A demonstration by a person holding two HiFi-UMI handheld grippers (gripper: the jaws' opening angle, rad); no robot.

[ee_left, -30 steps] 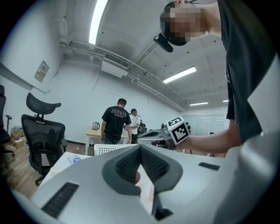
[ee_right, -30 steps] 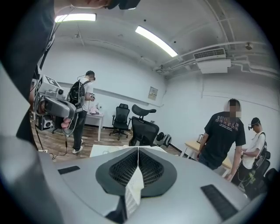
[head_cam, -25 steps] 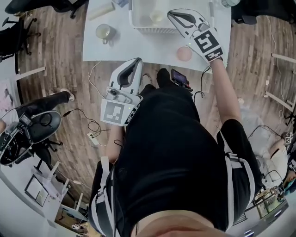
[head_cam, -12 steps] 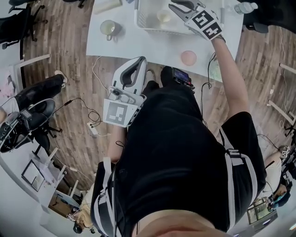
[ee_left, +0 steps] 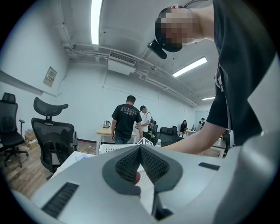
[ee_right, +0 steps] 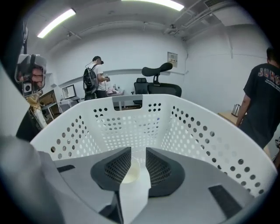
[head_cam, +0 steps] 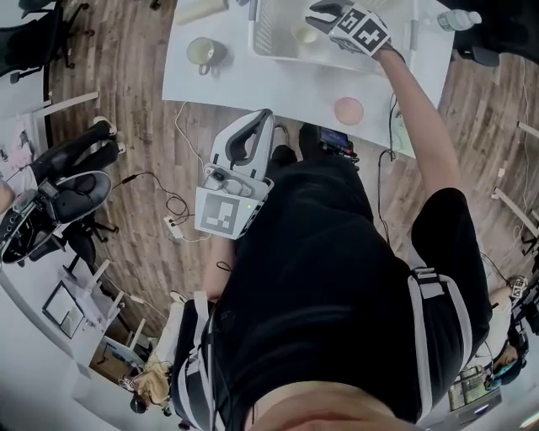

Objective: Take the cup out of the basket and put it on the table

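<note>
The person's left claw (ee_left: 140,151) hangs nearest the body, short of the basket (ee_right: 199,131) and off the near edge of the white worktop (head_cam: 253,84). Its jaws are pressed together at the tips and carry nothing.

On the worktop, on the person's side of the basket, lies one pink round disc (head_cam: 348,109). One handled mug (head_cam: 202,52) stands well to the basket's left.

Farther out, the right claw (ee_right: 138,152) reaches down inside the basket. Its jaws have just been opening and stand spread. The cream cup (ee_right: 130,171) shows in the gap between them on the basket floor, with neither pad pressing on it.

By this reading the step in hand is the approach to the grasp, and the cup has yet to leave the basket. The next move likely calls for sinking the spread jaws around the cup's wall and closing gently. The cup must then be lifted clear of the perforated rim before it is set on a bare patch of worktop beside the basket.

The count is two claws, one basket, one cup in it, one mug and one pink disc. One clear bottle (head_cam: 459,17) lies beyond the basket's right end.
</note>
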